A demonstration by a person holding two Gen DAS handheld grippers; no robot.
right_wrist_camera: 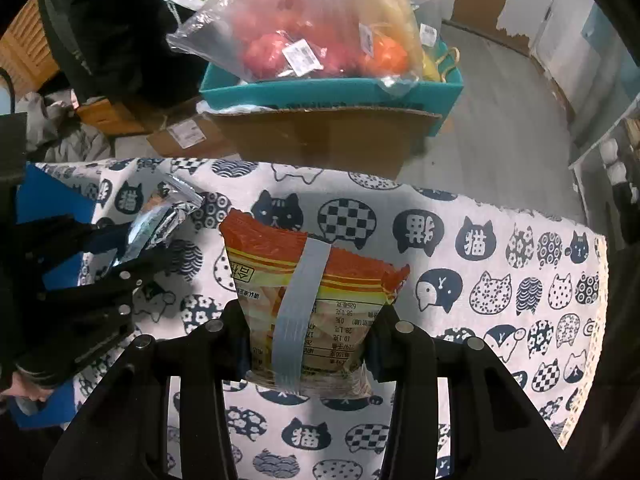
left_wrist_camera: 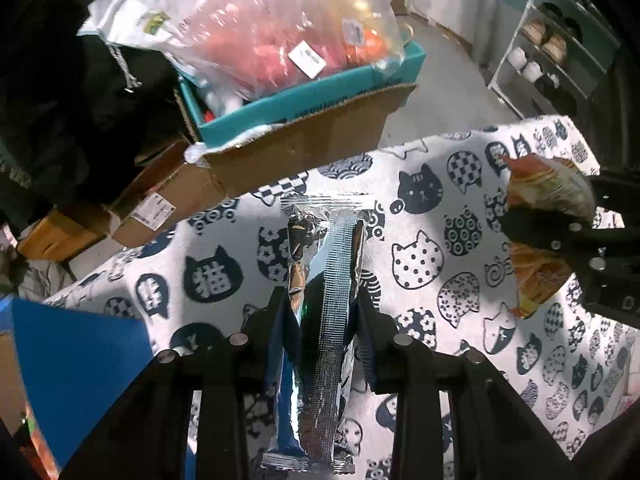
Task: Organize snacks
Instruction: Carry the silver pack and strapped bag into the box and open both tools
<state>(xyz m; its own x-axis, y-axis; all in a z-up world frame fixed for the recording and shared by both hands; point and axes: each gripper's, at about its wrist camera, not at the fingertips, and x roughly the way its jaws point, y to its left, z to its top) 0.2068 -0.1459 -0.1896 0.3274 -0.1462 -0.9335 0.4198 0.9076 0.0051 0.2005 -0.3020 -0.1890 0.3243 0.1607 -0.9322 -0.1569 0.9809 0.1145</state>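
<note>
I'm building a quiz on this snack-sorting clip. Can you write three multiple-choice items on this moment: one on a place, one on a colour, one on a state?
1. Where is the teal box holding the bag of fruit?
A. On a cardboard box beyond the table
B. On the cat-print tablecloth
C. In the right gripper

2. What colour is the top edge of the packet in the right gripper?
A. Green
B. Orange
C. Purple

3. What is the state of the left gripper?
A. Open over the bare cloth
B. Shut on a silver foil snack packet
C. Shut on nothing

Answers:
1 A: the box sits on the cardboard box past the tablecloth edge.
2 B: the orange snack packet has an orange top edge.
3 B: its fingers press the silver foil snack packet.
</note>
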